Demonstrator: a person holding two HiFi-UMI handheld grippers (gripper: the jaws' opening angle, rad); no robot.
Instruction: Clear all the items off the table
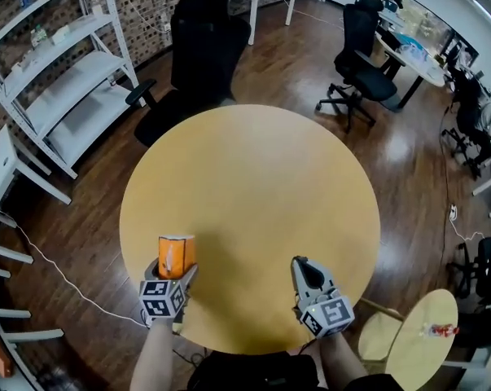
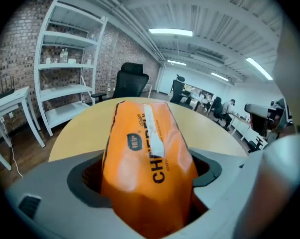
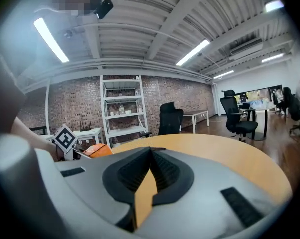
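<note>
The task looks nearly finished. The round yellow table [image 1: 253, 177] shows a bare top apart from one orange snack packet [image 1: 177, 255], which stands upright near its near-left edge, clamped between the jaws of the left gripper [image 1: 175, 272]. Whether the packet's base touches the wood I cannot tell. The right gripper [image 1: 304, 265], near the near-right edge, has its jaws pressed together with nothing between them. Count: one packet, one table, two grippers. What seems left is carrying that packet clear.
</note>
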